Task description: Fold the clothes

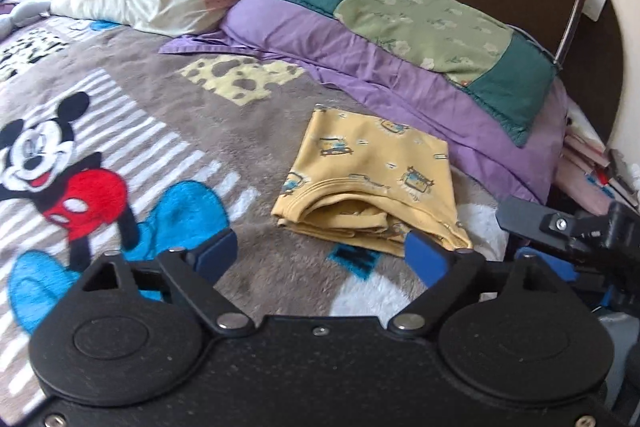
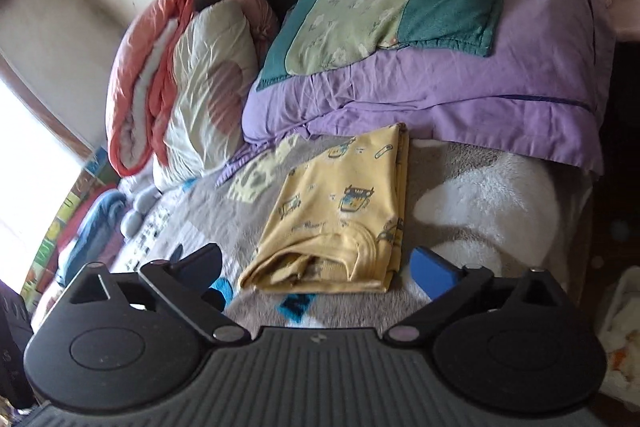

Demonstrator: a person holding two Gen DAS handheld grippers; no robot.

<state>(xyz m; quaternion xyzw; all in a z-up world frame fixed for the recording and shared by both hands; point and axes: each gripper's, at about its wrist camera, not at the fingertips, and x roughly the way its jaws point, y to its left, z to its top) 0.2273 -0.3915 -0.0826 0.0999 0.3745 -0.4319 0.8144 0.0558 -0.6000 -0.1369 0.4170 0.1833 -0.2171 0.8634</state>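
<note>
Already folded into a compact rectangle, the yellow printed garment point(image 1: 370, 187) lies on the cartoon blanket point(image 1: 120, 131) while left gripper point(image 1: 320, 255) and right gripper point(image 2: 320, 267) hover spread and empty.

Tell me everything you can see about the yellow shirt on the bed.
The yellow shirt is soft knit cloth printed with small cartoon pictures. It is folded into a flat, roughly square packet, with its ribbed neckline and layered edges facing the cameras. It lies on the fleece blanket, near the purple pillow. Neither gripper touches it; both are open.
</note>
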